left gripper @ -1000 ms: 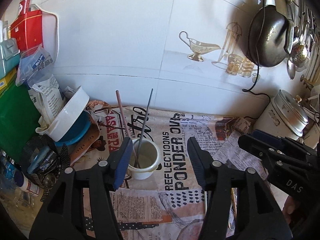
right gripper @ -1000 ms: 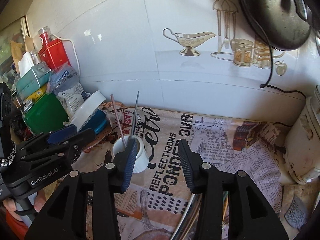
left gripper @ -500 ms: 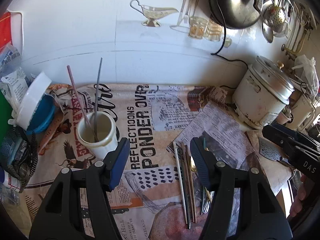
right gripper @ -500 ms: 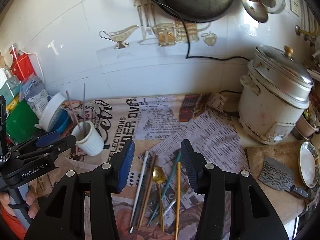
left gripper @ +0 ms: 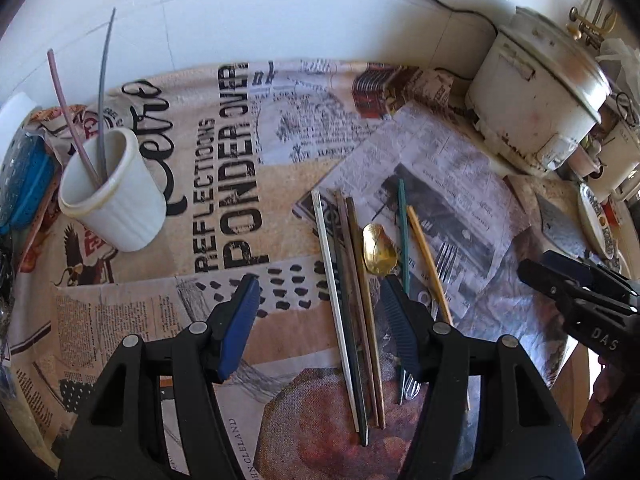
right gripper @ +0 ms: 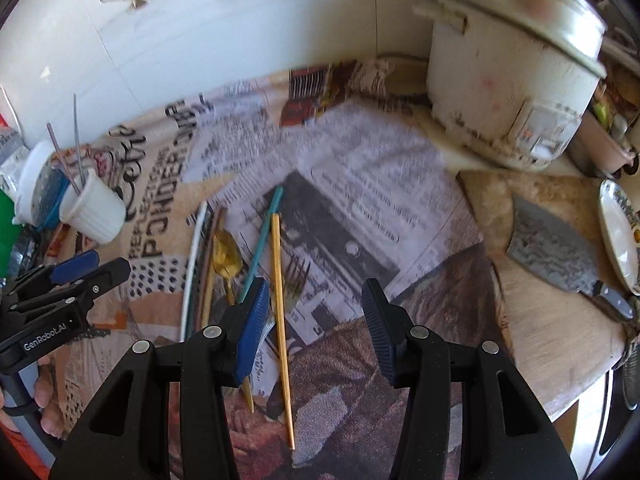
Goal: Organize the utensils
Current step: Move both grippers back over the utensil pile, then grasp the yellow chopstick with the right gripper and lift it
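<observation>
While both grippers point steeply down at the newspaper-print cloth (left gripper: 224, 184), neither grips anything. Left gripper (left gripper: 320, 320): jaws parted, nothing between the pads; a bundle of chopsticks lies on the cloth below the gap, toward the right finger. Right gripper (right gripper: 316, 320): jaws parted too, empty; the yellow chopstick (right gripper: 280, 320) lies just inside its left finger, untouched as far as the view shows.

Utensils lie loose in a rough row mid-cloth, long axes running near to far. Left to right in the left wrist view: white chopstick (left gripper: 332, 280), dark chopstick (left gripper: 352, 352), two brown chopsticks (left gripper: 360, 280), gold spoon (left gripper: 378, 248) with bowl at the far end, teal chopstick (left gripper: 403, 232), yellow one, then a metal fork (left gripper: 446, 258) on the grey newspaper sheet (left gripper: 452, 184). The white, dark and brown sticks lie touching side by side. The spoon handle is hidden under the left gripper's right finger.

White ribbed cup (left gripper: 116, 200) stands far left on the cloth, well apart from the row, holding a pink stick (left gripper: 68, 108) and a grey stick (left gripper: 105, 80), both leaning on the rim. Blue-and-white container (left gripper: 24, 168) just left of the cup.

Right side: white rice cooker (right gripper: 508, 80) against the tiled wall, cleaver (right gripper: 560, 256) on a wooden board (right gripper: 552, 340), and a plate (right gripper: 618, 232) at the right edge.
</observation>
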Demonstrator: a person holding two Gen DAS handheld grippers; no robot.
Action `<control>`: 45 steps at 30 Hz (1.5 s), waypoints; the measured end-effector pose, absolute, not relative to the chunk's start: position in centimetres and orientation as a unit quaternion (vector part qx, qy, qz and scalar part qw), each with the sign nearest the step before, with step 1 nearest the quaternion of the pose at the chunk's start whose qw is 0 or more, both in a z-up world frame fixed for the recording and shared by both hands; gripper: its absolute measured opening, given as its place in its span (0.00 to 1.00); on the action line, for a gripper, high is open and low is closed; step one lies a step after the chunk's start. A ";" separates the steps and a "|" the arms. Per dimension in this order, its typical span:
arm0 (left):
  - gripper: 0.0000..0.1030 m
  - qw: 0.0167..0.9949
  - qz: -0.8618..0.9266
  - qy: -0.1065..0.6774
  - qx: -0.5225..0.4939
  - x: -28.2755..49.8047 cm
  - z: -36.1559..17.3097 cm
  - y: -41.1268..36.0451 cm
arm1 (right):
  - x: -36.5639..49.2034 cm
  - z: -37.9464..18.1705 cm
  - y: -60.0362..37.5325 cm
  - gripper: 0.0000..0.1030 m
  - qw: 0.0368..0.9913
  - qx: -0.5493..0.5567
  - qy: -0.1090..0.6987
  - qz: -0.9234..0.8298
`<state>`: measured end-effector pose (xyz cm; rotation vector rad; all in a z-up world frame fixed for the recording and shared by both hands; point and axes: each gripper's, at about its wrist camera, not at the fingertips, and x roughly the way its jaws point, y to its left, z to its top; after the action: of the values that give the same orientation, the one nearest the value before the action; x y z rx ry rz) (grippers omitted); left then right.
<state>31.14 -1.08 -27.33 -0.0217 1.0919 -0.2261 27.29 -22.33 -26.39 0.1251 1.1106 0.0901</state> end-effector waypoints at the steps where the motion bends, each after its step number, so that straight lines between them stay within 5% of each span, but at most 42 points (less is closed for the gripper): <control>1: 0.60 0.846 -0.107 0.523 -0.009 31.1 -27.8 -1.2 | 27.4 -27.3 -22.2 0.43 0.840 0.060 0.538 0.048; 8: 0.60 0.832 -0.104 0.545 0.006 30.8 -30.0 -1.5 | 28.6 -31.2 -20.9 0.42 0.806 0.071 0.582 0.078; 10: 0.60 0.830 -0.103 0.548 0.008 30.7 -30.2 -1.4 | 29.0 -31.8 -20.6 0.30 0.799 0.073 0.591 0.084; 16: 0.60 0.829 -0.099 0.550 0.010 30.6 -30.5 -1.0 | 30.6 -32.8 -19.8 0.13 0.790 0.075 0.599 0.105; 45: 0.60 0.807 -0.129 0.575 -0.017 33.1 -31.3 -2.3 | 35.5 -33.3 -18.8 0.06 0.783 0.053 0.606 0.127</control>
<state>33.08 -2.26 -31.35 -0.0362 1.2309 -0.2769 35.54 -18.82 -33.28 0.1134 1.3083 0.2733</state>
